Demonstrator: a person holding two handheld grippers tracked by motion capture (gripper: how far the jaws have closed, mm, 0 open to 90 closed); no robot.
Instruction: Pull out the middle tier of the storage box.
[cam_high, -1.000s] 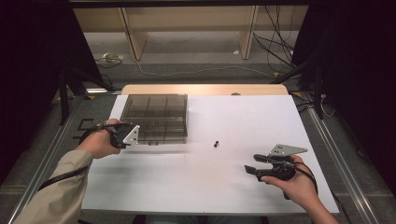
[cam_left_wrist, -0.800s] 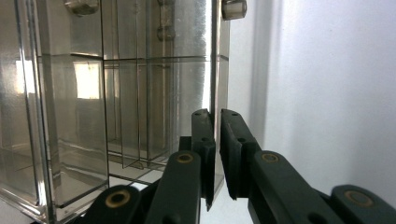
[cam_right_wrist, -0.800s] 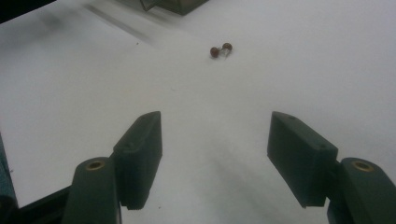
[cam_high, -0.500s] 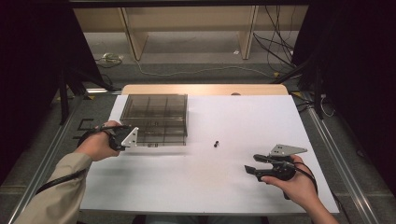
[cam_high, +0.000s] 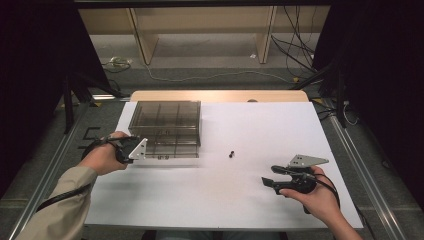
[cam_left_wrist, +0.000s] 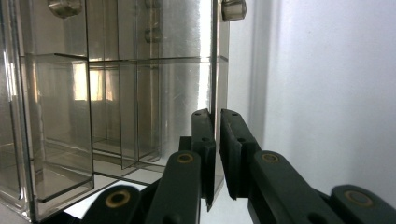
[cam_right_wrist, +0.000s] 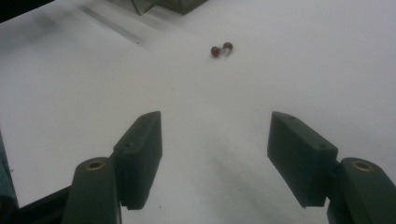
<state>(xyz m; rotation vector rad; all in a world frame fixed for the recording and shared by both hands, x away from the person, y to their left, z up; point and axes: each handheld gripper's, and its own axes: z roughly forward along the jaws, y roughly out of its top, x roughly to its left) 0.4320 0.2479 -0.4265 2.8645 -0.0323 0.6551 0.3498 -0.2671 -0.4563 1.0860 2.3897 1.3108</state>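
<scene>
Your smoked clear organiser box (cam_high: 167, 129) sits on the white surface (cam_high: 240, 200) toward its far left, divided by thin partitions into several compartments; from the high view a few tiny dark bits show in the compartments near its front edge, too small to tell what they are. Your left gripper (cam_high: 131, 148) is at the box's near left corner, and the left gripper view shows what the high view cannot: its jaws are nearly closed and pinch a thin clear wall (cam_left_wrist: 215, 70) of the box between them, with the compartments (cam_left_wrist: 60, 116) lying to one side and looking empty at that end, and two small hinge-like knobs (cam_left_wrist: 233, 8) along the top. Your right gripper (cam_high: 274, 176) is held low over the surface's near right, well apart from the box, with its jaws spread wide and nothing between them. Ahead of those jaws, the right gripper view makes out a small dark part (cam_right_wrist: 221, 48) as two brownish round beads side by side with a fine wire; in the high view it is only a black speck (cam_high: 231, 153) lying loose on the surface just to the right of the box.
</scene>
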